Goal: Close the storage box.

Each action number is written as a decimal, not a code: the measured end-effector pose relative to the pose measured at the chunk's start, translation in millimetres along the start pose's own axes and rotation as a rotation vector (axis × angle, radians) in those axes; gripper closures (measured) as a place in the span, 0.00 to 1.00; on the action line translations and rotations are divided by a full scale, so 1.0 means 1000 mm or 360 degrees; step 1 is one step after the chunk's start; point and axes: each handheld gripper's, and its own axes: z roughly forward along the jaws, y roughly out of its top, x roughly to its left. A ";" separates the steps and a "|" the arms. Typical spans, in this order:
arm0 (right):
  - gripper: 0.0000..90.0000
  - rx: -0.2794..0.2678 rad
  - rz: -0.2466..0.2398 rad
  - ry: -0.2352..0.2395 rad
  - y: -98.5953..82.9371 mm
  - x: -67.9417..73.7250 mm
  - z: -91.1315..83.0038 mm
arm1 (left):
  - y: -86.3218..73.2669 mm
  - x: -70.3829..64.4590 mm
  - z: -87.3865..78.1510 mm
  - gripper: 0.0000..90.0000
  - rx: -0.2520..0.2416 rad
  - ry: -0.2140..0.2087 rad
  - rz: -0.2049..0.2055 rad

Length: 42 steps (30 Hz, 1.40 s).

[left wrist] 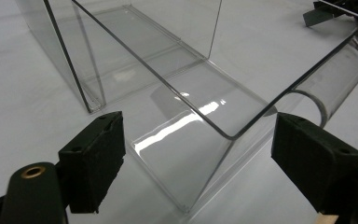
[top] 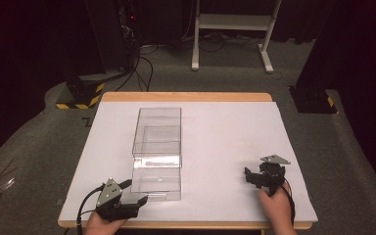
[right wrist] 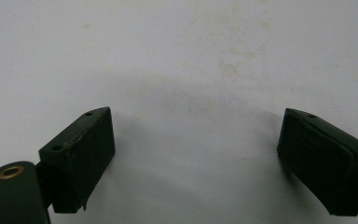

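A clear plastic box [top: 156,147] stands left of centre on the white mat [top: 225,137]; it is long and open at the top. My left gripper [top: 136,192] is at the box's near left corner, open. In the left gripper view its jaws [left wrist: 198,123] stand wide apart around the box's near end [left wrist: 191,135], where a curved clear flap [left wrist: 340,74] hangs off one side. My right gripper [top: 252,177] rests near the mat's front right, well apart from the box. It is open, with bare white mat [right wrist: 191,70] between its fingertips [right wrist: 193,114].
The mat lies on a wooden table [top: 186,96]. On the floor behind stand a white frame [top: 232,22], cables [top: 144,68], a yellow-and-black striped base [top: 81,98] and a black base [top: 313,100]. The other gripper [left wrist: 321,14] shows far off in the left gripper view.
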 end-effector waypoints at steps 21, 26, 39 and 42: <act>0.12 0.0000 -0.0001 0.0000 0.000 0.000 0.000 | 0.005 0.011 0.011 0.31 -0.0046 0.0030 -0.0025; 0.12 0.0000 0.0001 0.0000 0.000 0.000 0.000 | 0.005 0.013 0.012 0.33 -0.0053 0.0033 -0.0028; 0.12 -0.0001 -0.0001 0.0000 0.000 0.000 0.000 | 0.009 0.019 0.017 0.35 -0.0040 0.0041 -0.0038; 0.12 -0.0001 -0.0001 0.0000 0.000 0.000 0.000 | 0.011 0.022 0.020 0.35 -0.0034 0.0043 -0.0037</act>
